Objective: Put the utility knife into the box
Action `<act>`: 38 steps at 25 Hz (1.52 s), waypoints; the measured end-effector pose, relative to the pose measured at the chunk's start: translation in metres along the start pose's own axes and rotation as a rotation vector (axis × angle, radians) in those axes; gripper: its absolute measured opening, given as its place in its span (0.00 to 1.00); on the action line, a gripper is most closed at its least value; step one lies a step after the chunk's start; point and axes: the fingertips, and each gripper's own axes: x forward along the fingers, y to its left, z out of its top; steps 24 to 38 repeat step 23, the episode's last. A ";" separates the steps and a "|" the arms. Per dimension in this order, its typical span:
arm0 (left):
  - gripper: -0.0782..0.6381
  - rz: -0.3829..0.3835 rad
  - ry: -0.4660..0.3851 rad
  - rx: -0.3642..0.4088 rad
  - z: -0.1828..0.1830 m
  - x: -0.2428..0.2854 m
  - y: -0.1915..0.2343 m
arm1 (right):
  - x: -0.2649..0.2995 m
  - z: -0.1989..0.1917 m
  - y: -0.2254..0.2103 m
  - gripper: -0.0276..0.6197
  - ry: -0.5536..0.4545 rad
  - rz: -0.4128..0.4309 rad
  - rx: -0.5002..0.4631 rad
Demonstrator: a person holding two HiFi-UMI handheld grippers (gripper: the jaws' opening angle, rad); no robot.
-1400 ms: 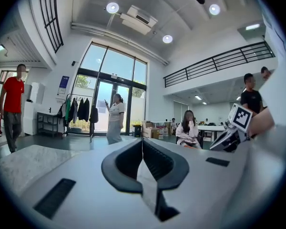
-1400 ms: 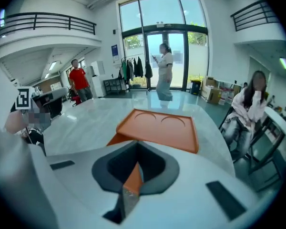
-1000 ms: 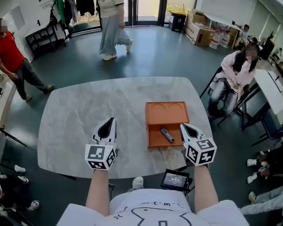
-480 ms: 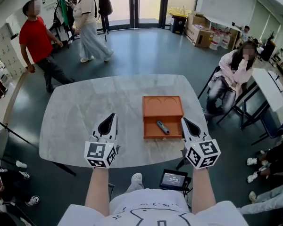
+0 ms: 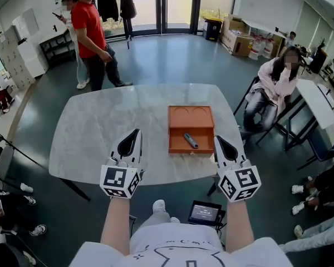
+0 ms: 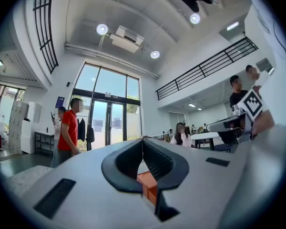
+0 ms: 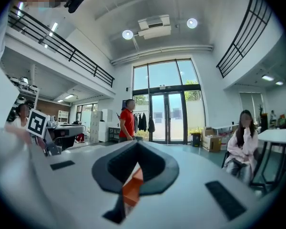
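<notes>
status: looks done, utility knife (image 5: 190, 141) inside orange box (image 5: 191, 117) | left gripper (image 5: 135, 132), right gripper (image 5: 217, 139): jaws closed, empty, at box's 8 and 4 o'clock

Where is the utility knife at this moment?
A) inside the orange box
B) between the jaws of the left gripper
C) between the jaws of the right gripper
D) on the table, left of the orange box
A: in the head view the utility knife lies inside the orange box, in the part of it nearer to the person.

No legible words, brands or numbers — only wordless square markers (image 5: 116, 178) on the two cubes (image 5: 239, 183)
</notes>
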 end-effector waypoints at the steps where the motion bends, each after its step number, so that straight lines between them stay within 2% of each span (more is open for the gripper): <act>1: 0.13 -0.002 -0.005 0.001 0.003 -0.002 -0.003 | -0.004 0.000 0.002 0.05 -0.001 0.001 -0.004; 9: 0.13 -0.024 -0.019 0.006 0.013 -0.008 -0.012 | -0.019 0.005 0.004 0.05 -0.005 -0.019 -0.024; 23: 0.13 -0.047 -0.027 0.004 0.022 -0.014 -0.005 | -0.014 0.008 0.024 0.05 0.008 -0.035 -0.041; 38: 0.13 -0.047 -0.027 0.004 0.022 -0.014 -0.005 | -0.014 0.008 0.024 0.05 0.008 -0.035 -0.041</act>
